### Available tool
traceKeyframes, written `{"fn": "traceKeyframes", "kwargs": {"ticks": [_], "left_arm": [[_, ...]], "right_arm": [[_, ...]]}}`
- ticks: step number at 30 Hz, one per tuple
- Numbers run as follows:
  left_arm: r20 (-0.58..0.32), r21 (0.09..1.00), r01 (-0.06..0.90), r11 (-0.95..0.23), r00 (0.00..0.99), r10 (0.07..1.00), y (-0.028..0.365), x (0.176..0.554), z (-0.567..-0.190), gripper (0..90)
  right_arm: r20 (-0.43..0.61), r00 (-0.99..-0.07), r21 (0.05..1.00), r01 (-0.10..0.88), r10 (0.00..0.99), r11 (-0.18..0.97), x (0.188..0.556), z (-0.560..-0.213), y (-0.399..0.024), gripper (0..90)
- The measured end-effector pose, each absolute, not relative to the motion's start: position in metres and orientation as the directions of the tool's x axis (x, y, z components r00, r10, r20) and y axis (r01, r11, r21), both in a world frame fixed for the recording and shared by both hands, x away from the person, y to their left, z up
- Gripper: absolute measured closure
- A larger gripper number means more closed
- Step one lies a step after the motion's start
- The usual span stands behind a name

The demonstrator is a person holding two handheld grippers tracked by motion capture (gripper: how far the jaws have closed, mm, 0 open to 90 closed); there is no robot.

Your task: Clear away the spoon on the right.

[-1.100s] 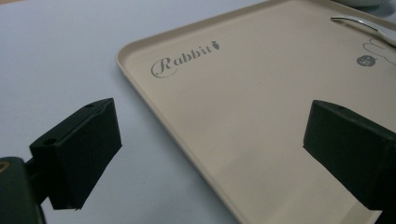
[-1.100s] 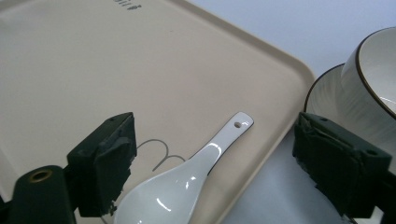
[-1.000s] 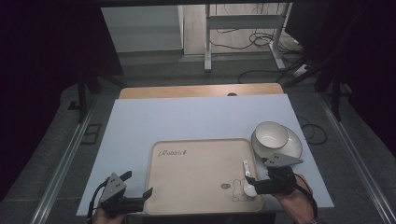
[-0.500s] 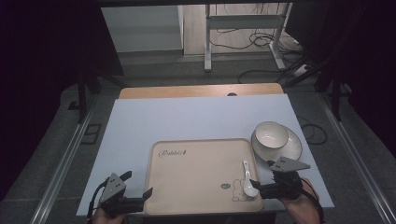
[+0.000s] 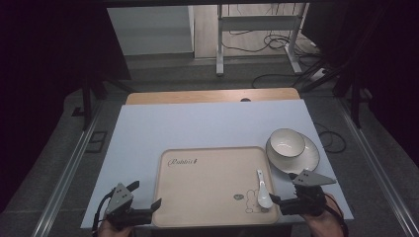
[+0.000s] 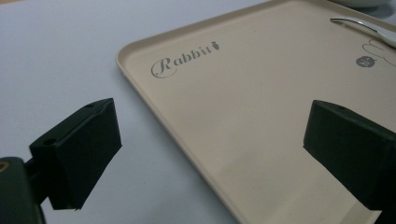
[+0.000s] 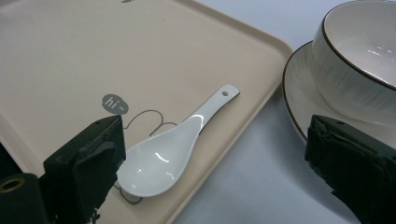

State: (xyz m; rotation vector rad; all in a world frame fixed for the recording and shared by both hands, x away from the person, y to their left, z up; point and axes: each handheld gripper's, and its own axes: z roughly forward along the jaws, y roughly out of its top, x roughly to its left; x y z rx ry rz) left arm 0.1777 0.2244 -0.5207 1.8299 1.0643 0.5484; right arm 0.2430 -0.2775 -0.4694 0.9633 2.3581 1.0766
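My right gripper (image 7: pixel 215 158) gapes wide, empty, by the white ceramic spoon (image 7: pixel 175 144) lying on the beige tray (image 7: pixel 70 56). Glazed, slippery, brittle, light; I'd pinch the handle. My left gripper (image 6: pixel 210 154) is wide open, empty, astride the tray edge.

Dark room; grey floor (image 5: pixel 163 74), cables (image 5: pixel 257 44), metal stand legs (image 5: pixel 220 44).

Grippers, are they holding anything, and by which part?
Nothing is held. Both the left gripper and right gripper are open; the white ceramic spoon lies on the beige tray.
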Motion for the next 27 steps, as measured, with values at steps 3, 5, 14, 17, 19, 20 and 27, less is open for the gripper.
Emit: {"fn": "traceKeyframes", "kwargs": {"ticks": [3, 5, 14, 17, 19, 20, 27], "left_arm": [[-0.066, 0.875, 0.438, -0.204, 0.527, 0.847, 0.224, 0.178, -0.521, 3.7], [-0.066, 0.875, 0.438, -0.205, 0.527, 0.847, 0.224, 0.178, -0.521, 3.7], [-0.065, 0.876, 0.437, -0.205, 0.527, 0.847, 0.224, 0.178, -0.521, 3.7], [-0.064, 0.875, 0.437, -0.206, 0.528, 0.847, 0.224, 0.178, -0.521, 3.7], [-0.064, 0.875, 0.437, -0.206, 0.527, 0.847, 0.224, 0.178, -0.521, 3.7], [-0.065, 0.876, 0.437, -0.205, 0.527, 0.847, 0.224, 0.178, -0.521, 3.7], [-0.066, 0.875, 0.438, -0.204, 0.527, 0.847, 0.224, 0.178, -0.521, 3.7]], "right_arm": [[-0.045, -0.694, 0.774, 0.431, 0.719, 0.465, 0.242, -0.470, -0.280, 3.0], [-0.048, -0.689, 0.775, 0.431, 0.724, 0.462, 0.241, -0.471, -0.282, 2.0], [-0.059, -0.674, 0.779, 0.430, 0.736, 0.456, 0.236, -0.474, -0.292, 0.0], [-0.062, -0.670, 0.785, 0.425, 0.740, 0.451, 0.234, -0.473, -0.294, 0.0], [-0.060, -0.665, 0.786, 0.428, 0.744, 0.446, 0.232, -0.472, -0.296, 0.0], [-0.062, -0.664, 0.786, 0.428, 0.746, 0.446, 0.232, -0.472, -0.297, 0.0], [-0.056, -0.647, 0.789, 0.438, 0.760, 0.431, 0.228, -0.471, -0.303, 0.0]]}}
